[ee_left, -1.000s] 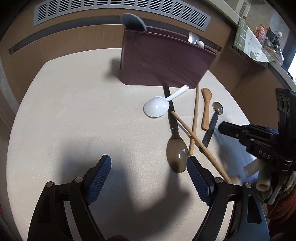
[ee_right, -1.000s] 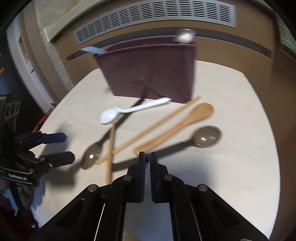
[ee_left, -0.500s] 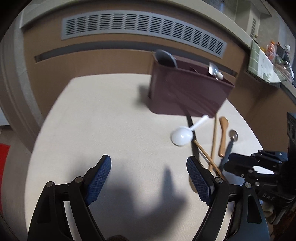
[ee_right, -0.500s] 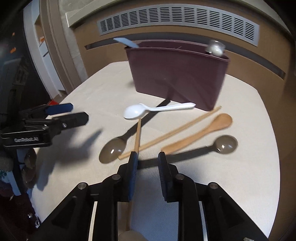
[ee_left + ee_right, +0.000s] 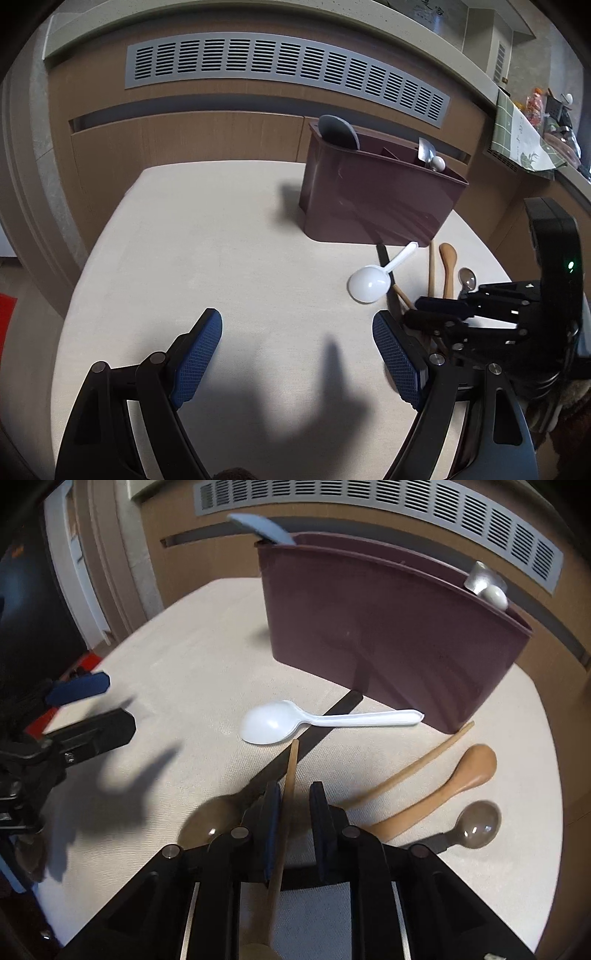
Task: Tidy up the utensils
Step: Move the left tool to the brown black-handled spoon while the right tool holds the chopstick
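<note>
A dark maroon utensil caddy (image 5: 376, 206) (image 5: 388, 646) stands at the back of the beige table (image 5: 221, 240). In front of it lie a white plastic spoon (image 5: 273, 722) (image 5: 369, 284), a dark brown spoon (image 5: 210, 823), a thin wooden stick (image 5: 417, 764), a wooden spoon (image 5: 472, 768) and a small brown spoon (image 5: 478, 823). My right gripper (image 5: 295, 794) (image 5: 412, 310) straddles a long wooden handle (image 5: 290, 775). Its jaws are closing, with a gap still showing on the right side. My left gripper (image 5: 297, 321) (image 5: 114, 701) hovers open over bare table, holding nothing.
A grey spatula (image 5: 338, 131) and a metal utensil (image 5: 426, 151) stick up from the caddy. A wood-panelled wall with a grey vent (image 5: 288, 70) runs behind the table. A counter with a green cloth (image 5: 517, 140) is at the far right.
My right gripper went from shut to parted, moved forward over the wooden handle, then narrowed. My left gripper drew back and tilted up, so the caddy looks farther away.
</note>
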